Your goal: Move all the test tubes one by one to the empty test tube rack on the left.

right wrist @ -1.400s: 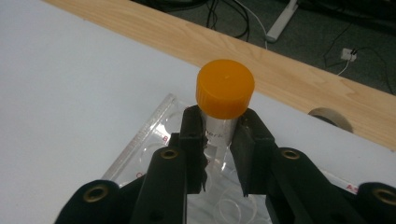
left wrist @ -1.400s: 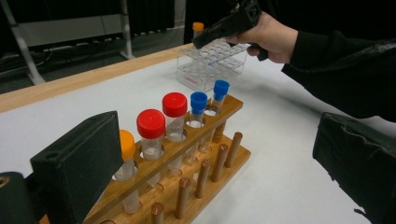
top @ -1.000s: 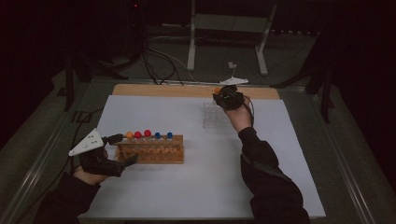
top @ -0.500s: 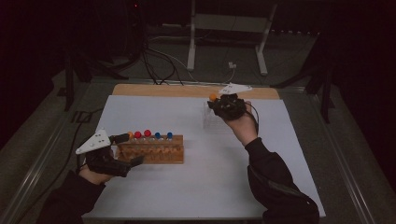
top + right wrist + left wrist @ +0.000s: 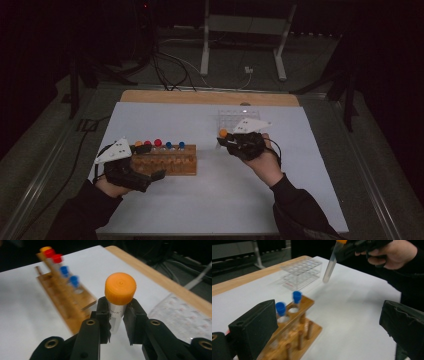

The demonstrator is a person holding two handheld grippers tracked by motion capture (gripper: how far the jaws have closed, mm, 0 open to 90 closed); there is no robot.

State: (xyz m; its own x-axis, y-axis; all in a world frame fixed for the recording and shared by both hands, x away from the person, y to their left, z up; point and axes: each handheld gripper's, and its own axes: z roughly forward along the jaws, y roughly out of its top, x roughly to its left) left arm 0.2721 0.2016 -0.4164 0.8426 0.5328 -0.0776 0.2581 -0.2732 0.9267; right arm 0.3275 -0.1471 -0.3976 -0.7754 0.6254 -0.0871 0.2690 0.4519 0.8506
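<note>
1. your right gripper (image 5: 117, 322) is pinching the orange-capped tube (image 5: 119, 296) just under its cap, jaws pressed on the clear body. in the high view it hangs above the white sheet (image 5: 210, 200), between the clear plastic rack (image 5: 231, 118) and the wooden rack (image 5: 165, 161).
2. the step in hand looks like carrying this tube to the wooden rack. in the left gripper view the tube (image 5: 329, 266) is tilted, its bottom swinging free, so square your wrist until it hangs upright before you come over a hole.
3. pick the hole first. the blue caps (image 5: 287, 303) fill two places, and an open hole (image 5: 293, 310) sits between them; further empty holes run toward the rack's near end.
4. your left gripper (image 5: 131, 172) has its jaws spread wide, one either side of the rack's end, not pressing on it as far as i can tell. close them lightly on the wood if you want the rack steady.
5. bring the tube's bottom over the hole, lower slowly, and let go only once it has settled into the base. a tilted entry may catch the rim and tip the neighbouring tubes.
</note>
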